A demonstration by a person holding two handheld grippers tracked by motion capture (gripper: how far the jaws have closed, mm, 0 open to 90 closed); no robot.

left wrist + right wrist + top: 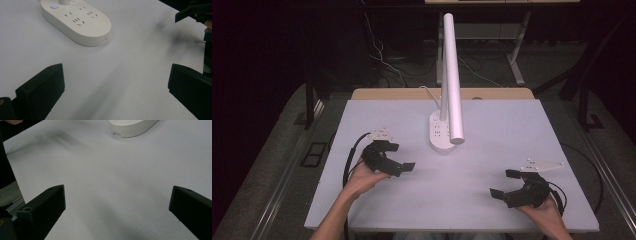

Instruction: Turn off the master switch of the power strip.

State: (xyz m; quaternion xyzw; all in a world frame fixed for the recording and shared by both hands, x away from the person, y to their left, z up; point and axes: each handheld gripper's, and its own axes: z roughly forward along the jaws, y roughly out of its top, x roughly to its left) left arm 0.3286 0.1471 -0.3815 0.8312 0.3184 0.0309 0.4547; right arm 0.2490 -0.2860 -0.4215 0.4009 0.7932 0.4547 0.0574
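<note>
The lamp (451, 75) stands at the middle back of the desk (492, 200), its white base (77, 21) carrying sockets and a lit button, its bar head slanting forward over the base. Both tongs are spread and empty, left tongs (399, 156) near the base, right tongs (504, 183) well apart from it. This looks like the approach; next, probably the left tongs must close in on the base or button.

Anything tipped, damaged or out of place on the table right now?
Nothing stands out. The lamp stands upright on its base, the table looks clean, and both grippers, left and right, are open.
</note>
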